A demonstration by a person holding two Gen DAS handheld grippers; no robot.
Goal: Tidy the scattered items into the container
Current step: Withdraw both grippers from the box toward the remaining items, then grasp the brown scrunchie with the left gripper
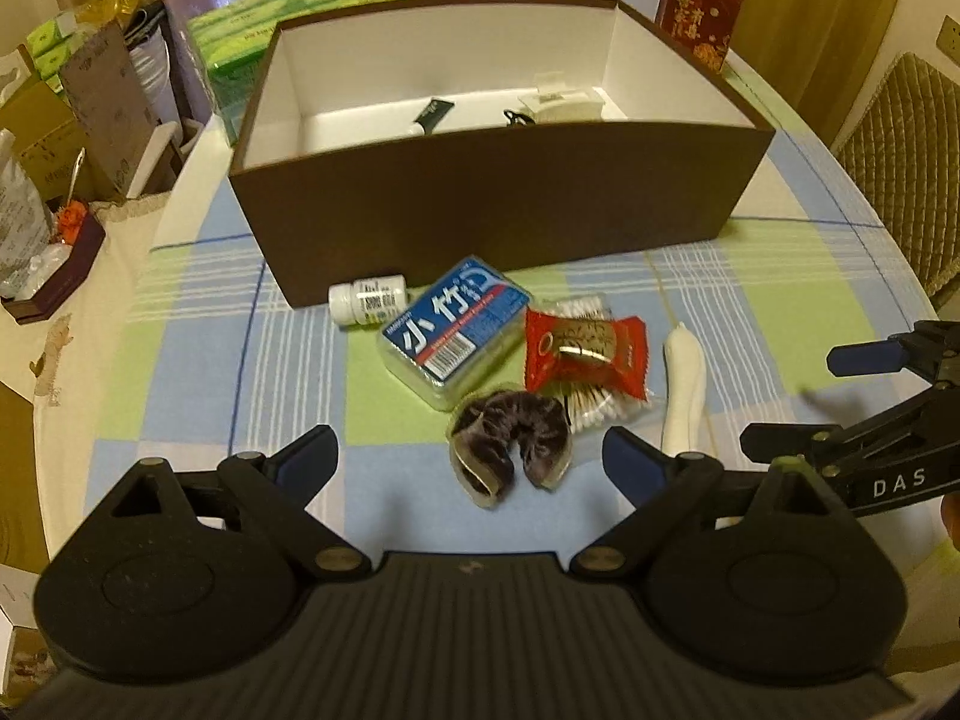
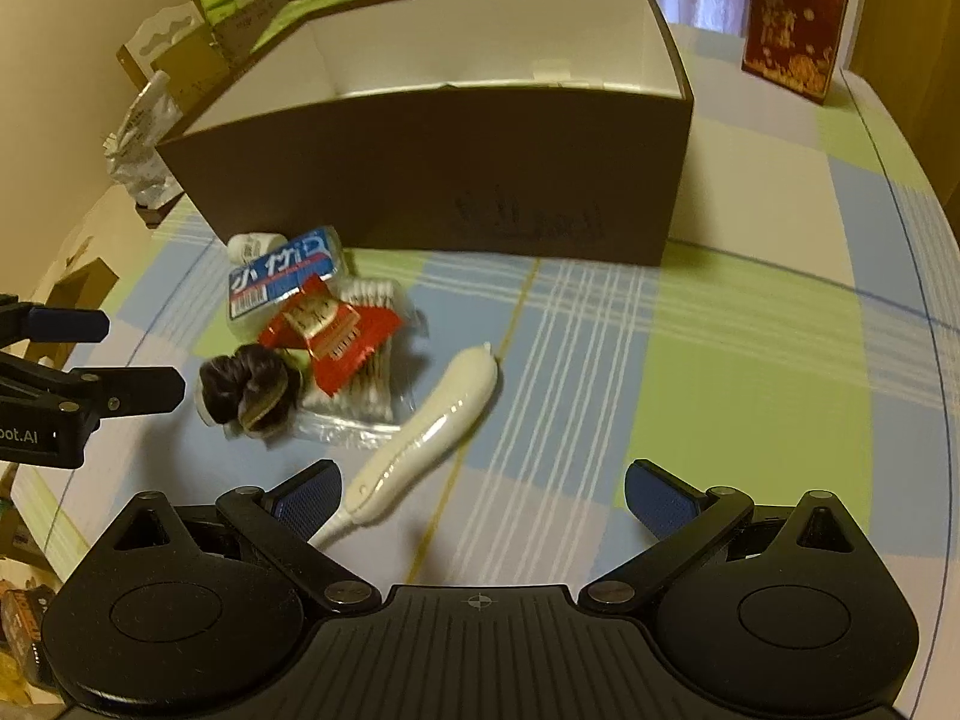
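Observation:
A brown box [image 1: 498,192] [image 2: 432,180] with a white inside stands on the checked tablecloth, with a few small items in it. In front of it lie a white pill bottle [image 1: 366,299] [image 2: 252,245], a blue-labelled clear case [image 1: 457,330] [image 2: 287,277], a red snack packet [image 1: 585,351] [image 2: 327,339] on a bag of cotton swabs [image 1: 591,408] [image 2: 360,396], a dark scrunchie [image 1: 510,438] [image 2: 246,390] and a white tube [image 1: 684,384] [image 2: 432,426]. My left gripper [image 1: 471,462] [image 2: 138,357] is open just short of the scrunchie. My right gripper [image 2: 483,495] [image 1: 786,396] is open, the tube's near end by its left finger.
Cardboard boxes and bags [image 1: 72,120] crowd the left side beyond the table edge. A green carton [image 1: 312,6] sits behind the brown box, a red gift bag [image 1: 699,12] [image 2: 792,18] at the back right. A padded chair [image 1: 912,138] stands to the right.

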